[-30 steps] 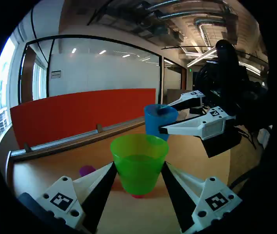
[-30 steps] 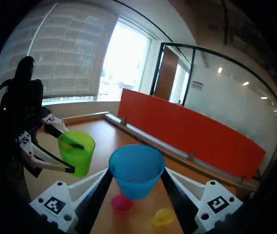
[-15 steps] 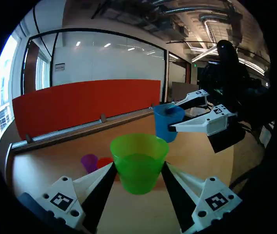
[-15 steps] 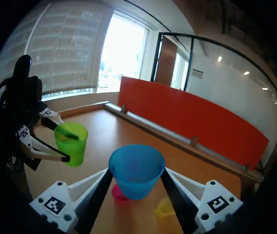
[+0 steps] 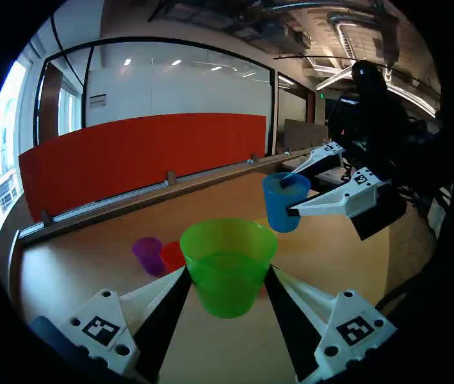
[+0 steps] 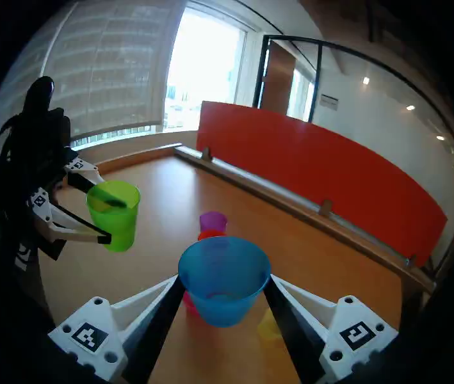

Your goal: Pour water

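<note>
Side-by-side views angle inward, sharing the tabletop (image 5: 66, 281).

I see my left gripper (image 5: 227, 275) and right gripper (image 6: 225, 281) built alike: white wedge-shaped fingers (image 5: 316, 308) lined black inside, each carrying a square black-and-white marker (image 5: 100, 331) and small dark screws (image 5: 121, 349), with a black housing (image 5: 377, 216) behind.

Upright, partly filled green cup (image 5: 228, 265) pinched in left gripper (image 5: 227, 274); farther right, blue cup (image 5: 282, 206) clamped in right gripper (image 5: 287, 195); behind, purple cup (image 5: 148, 255) beside red cup (image 5: 172, 255) on wooden table (image 5: 79, 281)
</note>
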